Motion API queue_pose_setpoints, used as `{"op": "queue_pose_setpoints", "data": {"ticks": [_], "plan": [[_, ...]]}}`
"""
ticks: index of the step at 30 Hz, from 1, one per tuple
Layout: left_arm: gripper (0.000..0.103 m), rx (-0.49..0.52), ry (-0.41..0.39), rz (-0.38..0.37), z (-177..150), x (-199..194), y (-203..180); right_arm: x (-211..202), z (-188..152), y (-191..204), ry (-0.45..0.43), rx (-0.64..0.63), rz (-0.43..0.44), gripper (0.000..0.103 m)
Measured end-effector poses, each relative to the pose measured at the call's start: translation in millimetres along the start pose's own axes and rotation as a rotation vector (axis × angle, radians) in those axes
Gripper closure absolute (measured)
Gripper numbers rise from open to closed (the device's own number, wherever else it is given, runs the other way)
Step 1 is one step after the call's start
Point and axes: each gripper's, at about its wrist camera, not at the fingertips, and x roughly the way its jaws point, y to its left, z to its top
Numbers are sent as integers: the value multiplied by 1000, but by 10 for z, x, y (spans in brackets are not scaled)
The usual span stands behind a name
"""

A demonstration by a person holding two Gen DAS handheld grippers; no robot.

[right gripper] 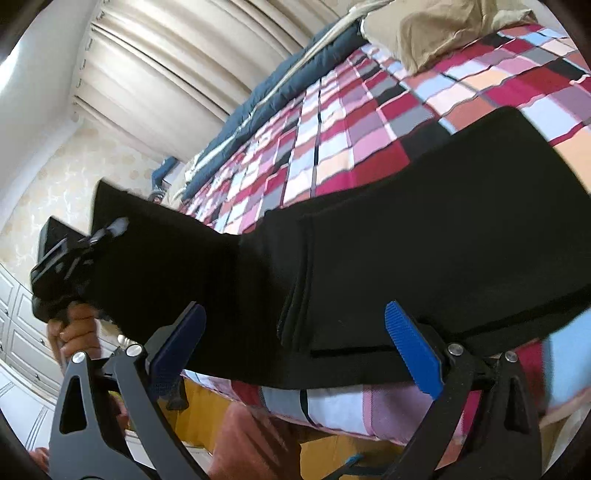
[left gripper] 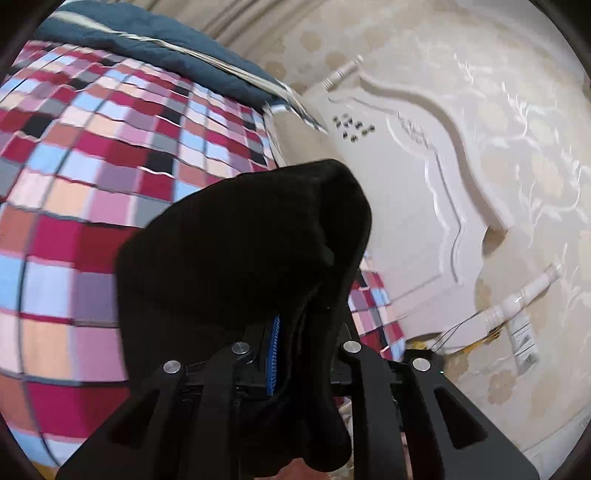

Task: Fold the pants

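Observation:
The black pants [right gripper: 424,236] lie stretched across the checkered bedspread [right gripper: 332,122], with one end lifted off the bed at the left. My left gripper [left gripper: 291,347] is shut on that lifted end of the pants [left gripper: 240,251], which drapes over and hides its fingers; one blue pad [left gripper: 272,354] shows. From the right wrist view the left gripper [right gripper: 74,258] is seen at the left, held in a hand. My right gripper [right gripper: 295,343] is open, its blue pads [right gripper: 413,347] spread apart just in front of the pants' near edge.
A dark blue quilt [right gripper: 266,96] lies along the far side of the bed. A beige pillow [right gripper: 436,29] sits at the far right. A white carved headboard [left gripper: 424,192] and patterned wall stand beside the bed. Curtains [right gripper: 166,74] hang behind.

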Motion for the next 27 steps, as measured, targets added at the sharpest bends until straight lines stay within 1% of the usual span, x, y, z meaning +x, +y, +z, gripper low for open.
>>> {"op": "queue_pose_setpoints", "data": {"ticks": [1, 2, 5, 11, 13, 15, 16, 17, 18, 20, 21, 22, 24, 25, 27], "plan": [[87, 28, 11, 31, -25, 151, -89, -56, -1, -14, -10, 2, 4, 5], [87, 38, 20, 44, -44, 230, -144, -110, 0, -33, -17, 5, 8, 5], [87, 51, 72, 77, -150, 646, -264, -231, -4, -101, -37, 17, 10, 5], [87, 45, 161, 158, -362, 1330, -283, -408, -42, -338, -62, 66, 0, 5], [87, 37, 187, 179, -419, 1510, -269, -460, -61, -420, -68, 83, -2, 5], [86, 51, 196, 216, -477, 1642, -287, -505, -72, -478, -73, 95, -4, 5], [82, 70, 196, 234, -499, 1695, -314, -523, -73, -504, -75, 100, -6, 5], [75, 87, 193, 243, -517, 1745, -338, -538, -75, -517, -77, 102, -8, 5], [71, 94, 189, 243, -526, 1767, -352, -556, -75, -535, -80, 105, -11, 5], [53, 112, 172, 235, -566, 1794, -402, -578, -64, -555, -83, 109, -12, 5], [48, 128, 160, 220, -586, 1780, -446, -586, -52, -565, -85, 111, -16, 5], [41, 135, 156, 209, -598, 1774, -479, -603, -47, -574, -87, 112, -19, 5], [36, 142, 146, 171, -633, 1691, -560, -629, -37, -578, -91, 112, -21, 5], [31, 139, 136, 156, -652, 1618, -605, -634, -25, -571, -91, 112, -20, 5], [27, 131, 94, 127, -664, 1422, -668, -668, 15, -550, -92, 105, -15, 5]]}}
